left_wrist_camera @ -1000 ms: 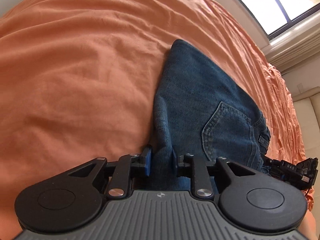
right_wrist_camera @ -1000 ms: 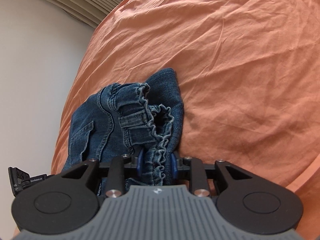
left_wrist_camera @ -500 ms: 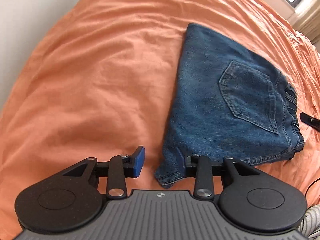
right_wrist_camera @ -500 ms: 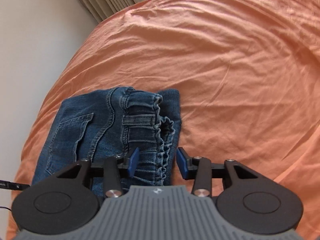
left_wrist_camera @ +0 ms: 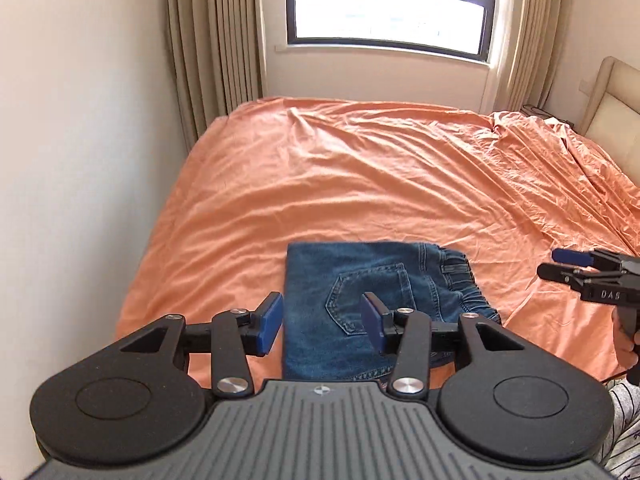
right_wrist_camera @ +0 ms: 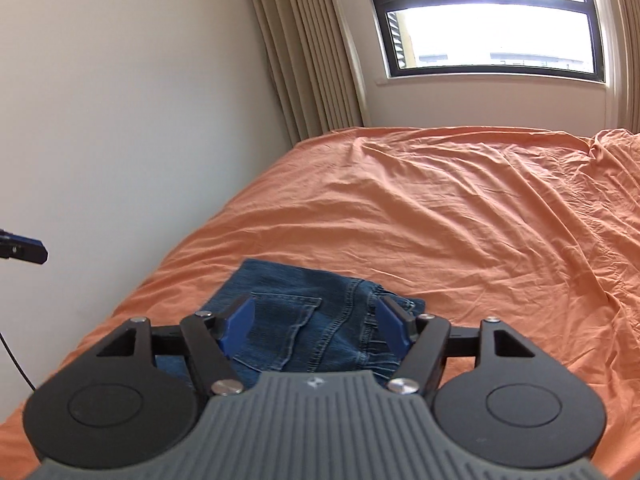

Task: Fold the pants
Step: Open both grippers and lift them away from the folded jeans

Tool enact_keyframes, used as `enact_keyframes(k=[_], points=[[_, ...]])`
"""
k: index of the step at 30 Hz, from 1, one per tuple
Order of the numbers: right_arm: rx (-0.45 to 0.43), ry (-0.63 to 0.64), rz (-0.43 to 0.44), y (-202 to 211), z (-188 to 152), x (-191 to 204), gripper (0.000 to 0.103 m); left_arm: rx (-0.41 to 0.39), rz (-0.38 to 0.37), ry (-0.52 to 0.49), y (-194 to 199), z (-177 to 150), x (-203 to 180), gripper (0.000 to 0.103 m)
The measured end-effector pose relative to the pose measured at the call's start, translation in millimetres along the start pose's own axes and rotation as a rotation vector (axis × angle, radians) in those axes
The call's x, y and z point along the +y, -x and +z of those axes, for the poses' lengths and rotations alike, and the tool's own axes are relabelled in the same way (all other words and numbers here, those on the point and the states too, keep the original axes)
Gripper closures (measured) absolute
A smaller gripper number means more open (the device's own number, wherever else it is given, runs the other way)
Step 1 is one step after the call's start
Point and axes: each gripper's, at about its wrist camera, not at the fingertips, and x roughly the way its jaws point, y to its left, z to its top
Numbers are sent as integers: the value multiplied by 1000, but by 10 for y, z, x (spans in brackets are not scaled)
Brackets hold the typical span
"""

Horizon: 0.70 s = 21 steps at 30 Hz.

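Pants (left_wrist_camera: pixel 362 300) lie folded into a compact denim rectangle on the orange bed sheet (left_wrist_camera: pixel 380 184), near the bed's front edge, back pocket up, elastic waistband to the right. Left hand-held gripper (left_wrist_camera: pixel 318 322): blue pads spread wide, nothing between them, raised above the pants and not touching the fabric. Right hand-held gripper (right_wrist_camera: pixel 314 326): pads likewise spread apart, empty, held above the waistband end of the pants (right_wrist_camera: pixel 316 320). From the left wrist view, the right hand-held gripper (left_wrist_camera: pixel 560 264) sits off to the right over bare sheet, clear of the denim. Behind the bed: window (left_wrist_camera: pixel 390 4), beige curtains (left_wrist_camera: pixel 212 36), plain wall on the left.
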Motion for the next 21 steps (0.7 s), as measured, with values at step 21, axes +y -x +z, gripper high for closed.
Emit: enact_keyframes(k=[21], points=[[-113, 153, -224, 545, -1207, 736, 23, -179, 107, 25, -421, -1266, -996, 33]])
